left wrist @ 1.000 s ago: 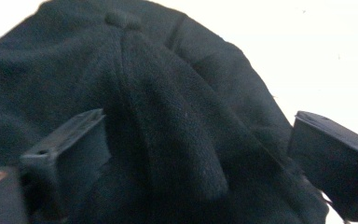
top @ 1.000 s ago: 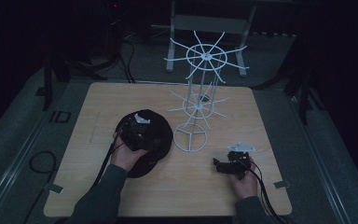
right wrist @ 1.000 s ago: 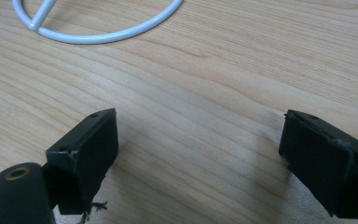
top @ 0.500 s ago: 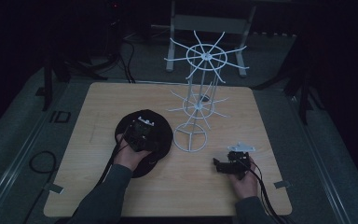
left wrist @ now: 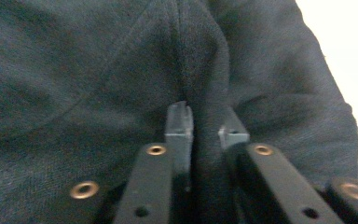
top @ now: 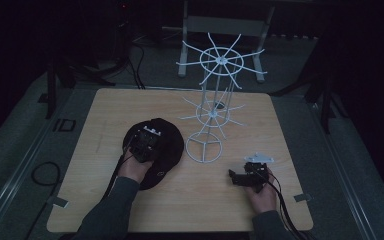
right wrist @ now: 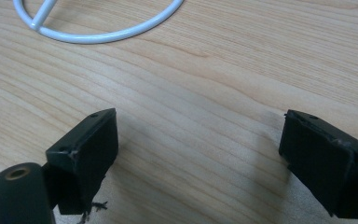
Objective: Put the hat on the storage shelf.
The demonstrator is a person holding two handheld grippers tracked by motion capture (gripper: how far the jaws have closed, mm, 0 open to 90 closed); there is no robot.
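— What's around you?
— A dark room; a pale wooden table (top: 290,125) carrying a white wire rack (top: 215,107).
— And the cap?
— The black cap (top: 167,145) lies left of the rack's ring base; your left gripper (left wrist: 205,130) pinches a fold of it.
— Your right gripper (right wrist: 198,149)?
— Jaws spread wide, empty, low over bare wood.

Black cap (top: 167,145) of plain dark fabric, reading charcoal with a faint blue-green cast under the left gripper (left wrist: 204,128), whose jaws are black with brass-coloured rivets. White wire rack (top: 215,110), its white ring base just ahead of the right gripper (right wrist: 198,154). Pale wood table (top: 290,125) with fine straight grain beneath the right gripper's black jaws. Grey sleeve (top: 110,210) behind the left gripper.
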